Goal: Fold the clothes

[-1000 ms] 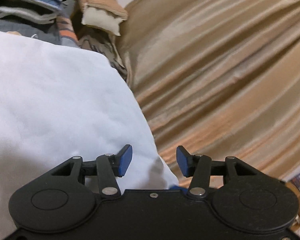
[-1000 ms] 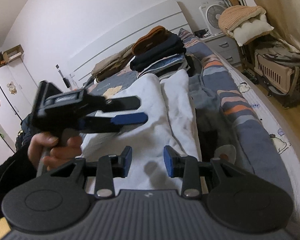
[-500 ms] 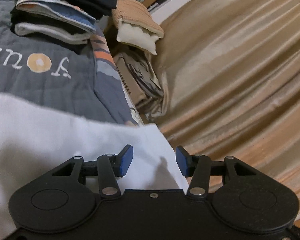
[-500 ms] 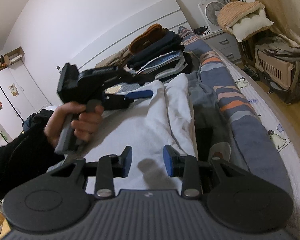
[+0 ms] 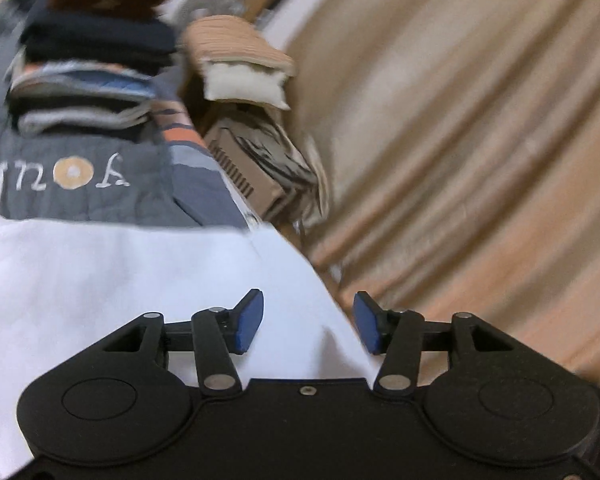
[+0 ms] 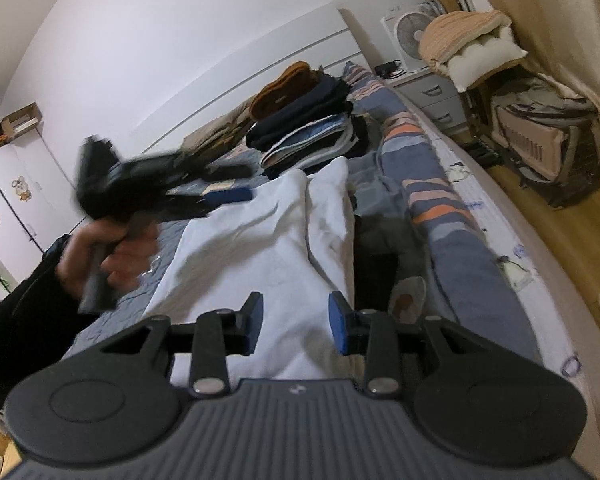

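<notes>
A white garment (image 6: 268, 248) lies lengthwise on the bed, folded along its right side. It also shows in the left wrist view (image 5: 120, 280), below the fingers. My left gripper (image 5: 308, 322) is open and empty above the garment's right edge; in the right wrist view it (image 6: 228, 196) appears blurred, held in a hand over the garment's far left part. My right gripper (image 6: 296, 322) is open and empty above the garment's near end.
A stack of folded clothes (image 6: 308, 128) sits at the head of the bed, also in the left wrist view (image 5: 92, 72). The grey quilt (image 5: 80, 176) and a striped blanket (image 6: 432, 208) lie beside the garment. A pet carrier (image 6: 540, 140), a nightstand (image 6: 432, 92) and a curtain (image 5: 480, 140) are on the right.
My left gripper has moved along the garment toward the head of the bed and tilted up, bringing the clothes stack into its view. My right gripper has barely moved.
</notes>
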Tool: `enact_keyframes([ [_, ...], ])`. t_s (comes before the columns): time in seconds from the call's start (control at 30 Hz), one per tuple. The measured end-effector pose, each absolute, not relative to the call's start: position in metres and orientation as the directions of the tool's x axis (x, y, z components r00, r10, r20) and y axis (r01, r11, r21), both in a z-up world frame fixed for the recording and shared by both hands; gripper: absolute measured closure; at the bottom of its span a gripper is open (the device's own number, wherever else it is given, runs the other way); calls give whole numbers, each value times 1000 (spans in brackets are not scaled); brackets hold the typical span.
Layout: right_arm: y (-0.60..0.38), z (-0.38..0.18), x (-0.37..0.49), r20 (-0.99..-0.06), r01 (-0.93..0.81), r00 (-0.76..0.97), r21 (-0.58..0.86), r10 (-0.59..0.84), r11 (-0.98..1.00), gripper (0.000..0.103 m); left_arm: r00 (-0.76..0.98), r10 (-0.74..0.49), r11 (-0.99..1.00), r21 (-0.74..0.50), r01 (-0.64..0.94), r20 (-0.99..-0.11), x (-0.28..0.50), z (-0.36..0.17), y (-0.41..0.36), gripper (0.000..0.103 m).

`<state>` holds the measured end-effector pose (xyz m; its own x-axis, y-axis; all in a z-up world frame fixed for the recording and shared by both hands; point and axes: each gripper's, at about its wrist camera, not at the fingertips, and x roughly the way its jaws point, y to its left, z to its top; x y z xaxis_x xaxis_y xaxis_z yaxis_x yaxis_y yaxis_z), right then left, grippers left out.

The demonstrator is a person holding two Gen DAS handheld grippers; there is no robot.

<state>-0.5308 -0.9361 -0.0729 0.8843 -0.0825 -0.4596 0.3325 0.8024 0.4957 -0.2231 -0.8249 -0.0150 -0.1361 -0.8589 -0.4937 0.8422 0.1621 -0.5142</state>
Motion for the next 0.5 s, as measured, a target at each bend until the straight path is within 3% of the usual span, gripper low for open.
enact_keyframes([
  [0.13, -933, -75, -548, -467, 375, 877, 523, -110, 766, 68, -115, -833, 112, -368, 923, -542, -269, -10, -786, 52],
  [0.3, -935, -84, -569, -400, 376, 907, 633, -130, 677, 68, -81, -806, 53, -208, 977, -587, -323, -12, -755, 52],
  [0.5, -933, -95, -567, -376, 380, 916, 698, -141, 607, 68, -64, -782, 26, -136, 990, -620, -362, -27, -752, 52],
])
